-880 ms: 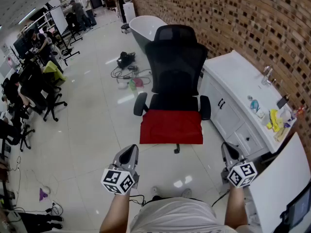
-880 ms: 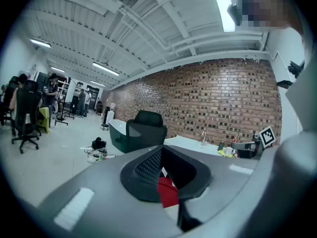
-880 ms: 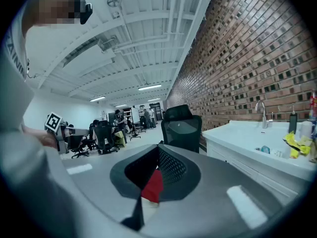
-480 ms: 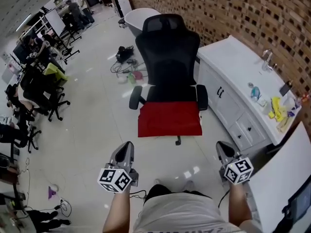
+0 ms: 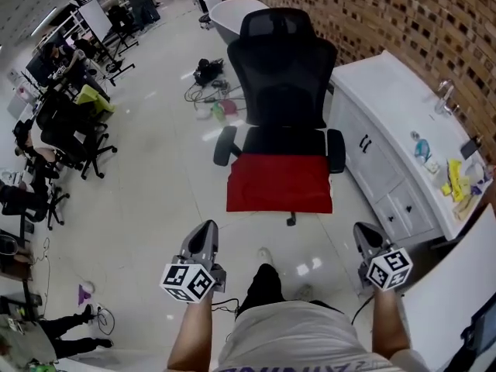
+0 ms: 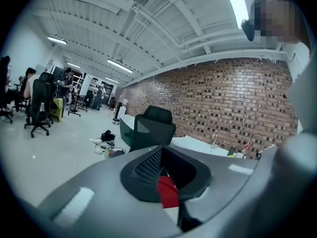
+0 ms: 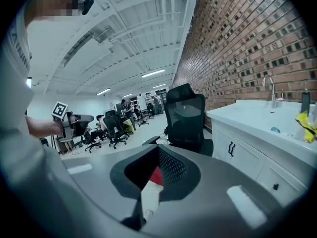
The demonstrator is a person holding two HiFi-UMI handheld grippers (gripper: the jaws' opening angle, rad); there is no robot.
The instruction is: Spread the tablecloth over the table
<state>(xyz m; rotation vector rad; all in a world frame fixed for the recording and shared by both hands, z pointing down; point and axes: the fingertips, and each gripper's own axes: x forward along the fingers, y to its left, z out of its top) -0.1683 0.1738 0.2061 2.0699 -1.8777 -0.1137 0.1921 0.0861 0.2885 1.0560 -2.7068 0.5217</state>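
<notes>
A folded red tablecloth (image 5: 279, 183) lies on the seat of a black office chair (image 5: 287, 68) ahead of me. My left gripper (image 5: 204, 235) and right gripper (image 5: 365, 234) hang side by side in front of my body, well short of the chair. Both are shut with nothing in them. In the left gripper view the closed left gripper (image 6: 163, 170) points at the chair (image 6: 152, 128), and a strip of the red cloth (image 6: 168, 192) shows past the tips. The right gripper view shows the same past the shut right gripper (image 7: 157, 163): the chair (image 7: 185, 115) and a sliver of red cloth (image 7: 156, 176).
A white vanity counter with a sink and small items (image 5: 403, 130) runs along the brick wall at right. A white tabletop (image 5: 457, 285) is at lower right. A bathtub (image 5: 232, 14) and floor cables (image 5: 208, 72) lie behind the chair. People sit on office chairs (image 5: 58, 130) at left.
My leg has stepped forward on the floor and the view has shifted a little. Both grippers stay shut and keep their place in front of me.
</notes>
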